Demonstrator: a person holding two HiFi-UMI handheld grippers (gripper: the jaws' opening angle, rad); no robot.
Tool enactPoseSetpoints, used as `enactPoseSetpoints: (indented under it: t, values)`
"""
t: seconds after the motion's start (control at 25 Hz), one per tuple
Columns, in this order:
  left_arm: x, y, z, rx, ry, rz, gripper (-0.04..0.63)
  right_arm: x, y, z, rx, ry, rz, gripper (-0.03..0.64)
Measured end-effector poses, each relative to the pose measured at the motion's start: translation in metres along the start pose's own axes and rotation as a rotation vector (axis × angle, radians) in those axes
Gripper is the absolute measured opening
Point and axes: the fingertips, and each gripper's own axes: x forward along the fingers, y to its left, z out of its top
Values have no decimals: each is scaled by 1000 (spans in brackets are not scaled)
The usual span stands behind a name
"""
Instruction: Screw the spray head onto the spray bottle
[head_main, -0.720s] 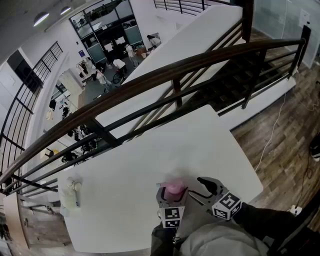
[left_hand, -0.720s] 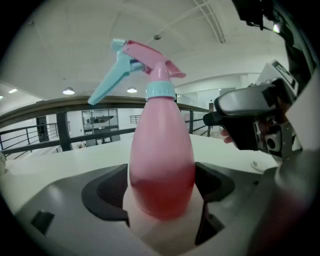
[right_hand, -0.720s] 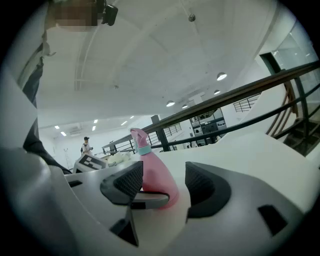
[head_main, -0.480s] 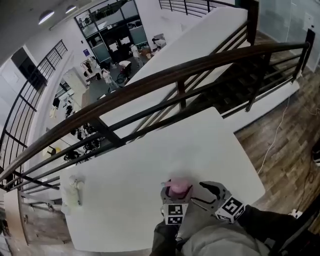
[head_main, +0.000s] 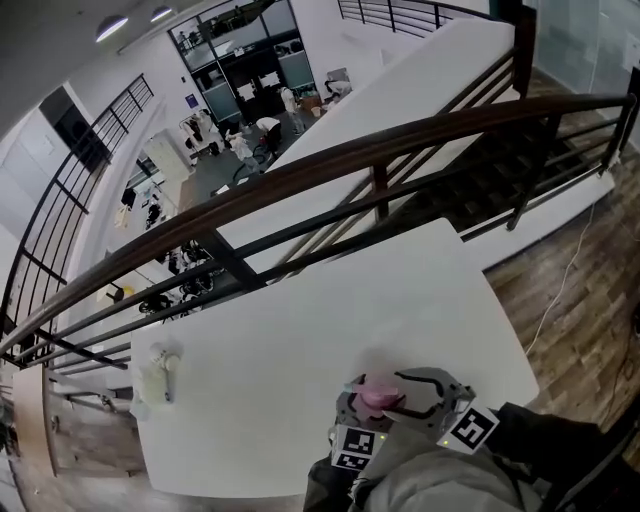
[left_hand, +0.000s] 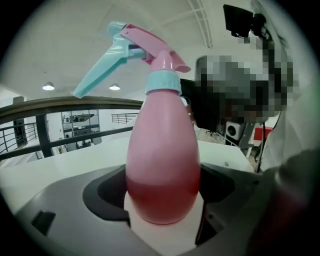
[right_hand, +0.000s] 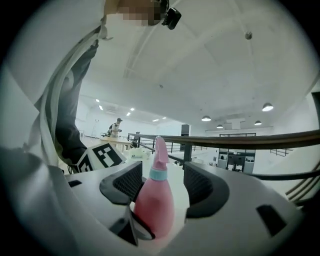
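Where the white tabletop (head_main: 300, 330) runs out to its left edge in the head view, a small pale thing (head_main: 155, 376) lies well apart from everything else, too small to identify. Behind the tabletop a dark rail (head_main: 330, 165) crosses the view.

Near the front edge, close to the person, the left gripper (left_hand: 163, 195) grips the pink bottle (head_main: 377, 396). In the left gripper view its fingers (left_hand: 107, 192) stand very wide, one dark pad against each side of the bottle's broad lower body. The bottle stands upright between them, with darker pink liquid (left_hand: 162, 200) in its lower part. The head (left_hand: 155, 47) already sits on the neck, with a pale blue collar (left_hand: 163, 82) at the joint and a pale blue trigger (left_hand: 100, 65) slanting down to the left in that view. Whether the base touches the tabletop cannot be told.

Just to the right, the right gripper (right_hand: 160, 186) faces the same bottle from the side. Its fingers (right_hand: 202, 187) are partly open and straddle the bottle at the height of the collar. In the right gripper view white tabletop shows between the collar and each pad, so they do not press on it. The bottle's lower body hides the base of the left-hand finger there.

Both marker cubes (head_main: 358, 447) sit side by side at the bottom of the head view, just above the person's grey sleeve (head_main: 440, 485).
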Motion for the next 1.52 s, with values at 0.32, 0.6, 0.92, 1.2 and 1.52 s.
enactPoseSetpoints:
  t: [0.32, 0.6, 0.92, 1.2, 1.52]
  values:
    - [4, -20, -19, -5, 56, -23, 408, -6, 3, 8, -86, 36, -25, 97]
    - [6, -16, -17, -38, 103, 32, 408, -12, -10, 17, 323, 23, -88, 74]
    - [8, -14, -14, 22, 153, 9, 407, -6, 12, 28, 379, 18, -60, 74]
    - [0, -23, 8, -12, 42, -65, 408, -30, 7, 93, 222, -185, -94, 74]
    - [-15, -34, 22, 54, -7, -199, 407, -24, -11, 39, 52, 90, 6, 273]
